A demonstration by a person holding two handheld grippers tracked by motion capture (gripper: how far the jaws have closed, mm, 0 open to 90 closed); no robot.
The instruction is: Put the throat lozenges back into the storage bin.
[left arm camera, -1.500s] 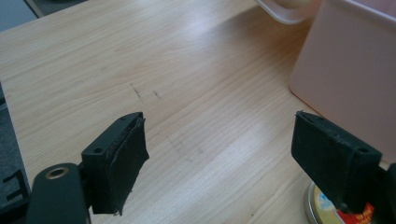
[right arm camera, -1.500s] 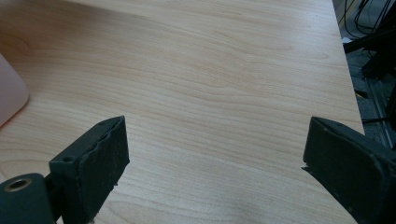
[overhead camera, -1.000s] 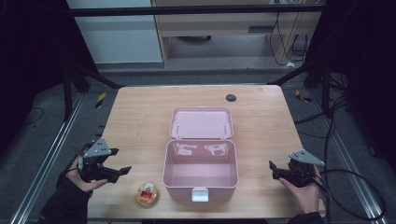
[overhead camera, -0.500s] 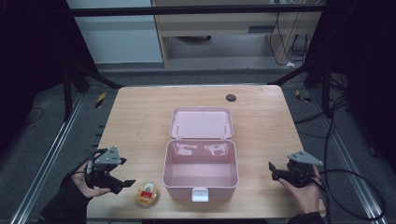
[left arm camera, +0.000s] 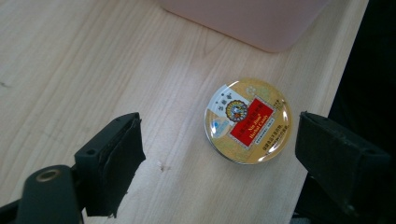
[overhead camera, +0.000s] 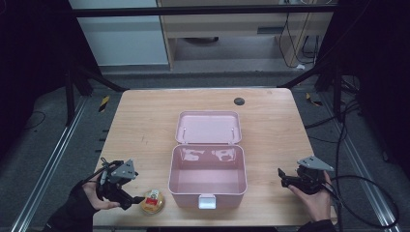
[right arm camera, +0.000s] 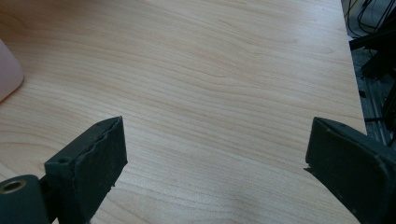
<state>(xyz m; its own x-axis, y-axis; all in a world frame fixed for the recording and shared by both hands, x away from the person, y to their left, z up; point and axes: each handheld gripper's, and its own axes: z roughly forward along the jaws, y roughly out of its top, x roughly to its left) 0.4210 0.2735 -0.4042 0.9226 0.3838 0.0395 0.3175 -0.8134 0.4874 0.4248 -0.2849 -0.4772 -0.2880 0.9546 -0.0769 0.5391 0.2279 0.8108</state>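
Left tongs [left arm camera: 217, 154] gape wide around the round tin [left arm camera: 248, 120] near the bench's [overhead camera: 145, 121] front edge, beside the pink box [overhead camera: 208, 186]. Right tongs [right arm camera: 215, 158] hang open, empty. Looks light, stiff, slippery; grip its rim.

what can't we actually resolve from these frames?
- Small print on the round tin: too small and glared in the left gripper view, tiny in the high view.
- Pink box: cut off by the top edge in the left gripper view; front latch state unreadable in the high view.
- Dark disc on the table: too small to identify.
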